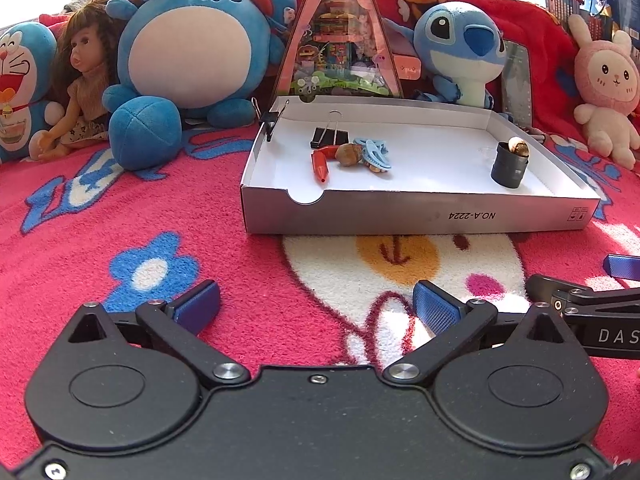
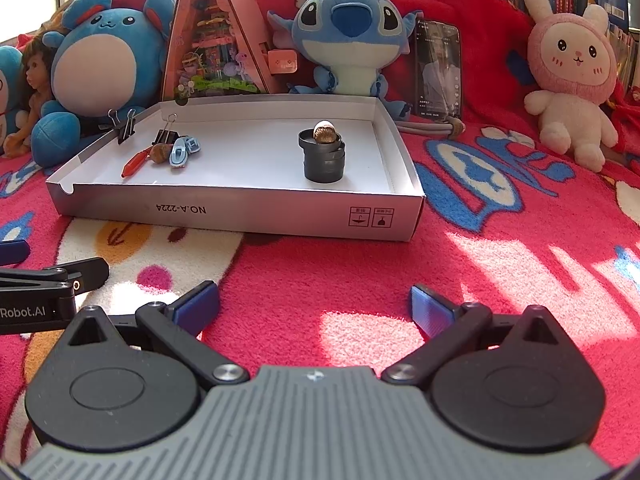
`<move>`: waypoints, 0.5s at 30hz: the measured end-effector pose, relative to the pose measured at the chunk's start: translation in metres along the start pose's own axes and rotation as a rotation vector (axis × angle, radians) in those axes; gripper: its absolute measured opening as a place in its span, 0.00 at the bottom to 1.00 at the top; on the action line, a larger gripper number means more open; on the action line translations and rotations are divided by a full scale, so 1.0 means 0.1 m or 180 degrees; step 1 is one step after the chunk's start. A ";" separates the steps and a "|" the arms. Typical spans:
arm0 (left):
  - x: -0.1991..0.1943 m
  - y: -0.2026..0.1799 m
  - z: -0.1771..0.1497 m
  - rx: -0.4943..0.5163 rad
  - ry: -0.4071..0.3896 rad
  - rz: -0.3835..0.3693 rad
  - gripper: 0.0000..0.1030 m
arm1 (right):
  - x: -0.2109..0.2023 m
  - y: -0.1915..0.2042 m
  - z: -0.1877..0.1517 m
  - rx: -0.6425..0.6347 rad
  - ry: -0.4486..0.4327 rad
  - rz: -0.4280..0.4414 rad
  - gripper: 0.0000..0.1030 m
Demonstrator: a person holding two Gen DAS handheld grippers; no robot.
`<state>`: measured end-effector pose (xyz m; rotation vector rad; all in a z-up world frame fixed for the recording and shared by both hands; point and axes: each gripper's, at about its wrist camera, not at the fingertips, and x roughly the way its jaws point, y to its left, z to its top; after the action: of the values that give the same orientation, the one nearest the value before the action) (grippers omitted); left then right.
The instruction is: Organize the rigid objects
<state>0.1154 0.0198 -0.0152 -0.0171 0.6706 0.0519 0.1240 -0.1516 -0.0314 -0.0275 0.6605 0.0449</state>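
A shallow white cardboard box point(image 1: 420, 216) point(image 2: 240, 212) lies on the red blanket ahead of both grippers. In its left part lie a black binder clip point(image 1: 329, 136) point(image 2: 166, 136), a red crayon point(image 1: 321, 162) point(image 2: 136, 163), an acorn point(image 1: 349, 155) point(image 2: 159, 152) and light blue hair clips point(image 1: 376, 154) point(image 2: 182, 151). At its right stands a dark cylinder point(image 1: 510, 164) point(image 2: 323, 158) with a nut point(image 1: 519, 147) point(image 2: 325, 133) on top. Another binder clip point(image 1: 270, 120) point(image 2: 125, 124) grips the box's left wall. My left gripper point(image 1: 316, 308) and right gripper point(image 2: 314, 306) are open and empty, low over the blanket, short of the box.
Plush toys line the back: a round blue one point(image 1: 192, 40), a blue alien point(image 2: 348, 36), a pink rabbit point(image 2: 568, 80), plus a doll point(image 1: 84, 80). A triangular toy package point(image 1: 340, 40) and a phone point(image 2: 438, 68) lean behind the box. Bookshelves stand far right.
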 end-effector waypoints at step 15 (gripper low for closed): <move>0.00 0.00 0.00 -0.0001 0.0000 -0.0001 1.00 | -0.01 0.00 0.01 -0.0001 0.0001 0.0001 1.00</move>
<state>0.1154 0.0196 -0.0153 -0.0175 0.6706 0.0518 0.1239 -0.1514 -0.0304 -0.0276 0.6607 0.0453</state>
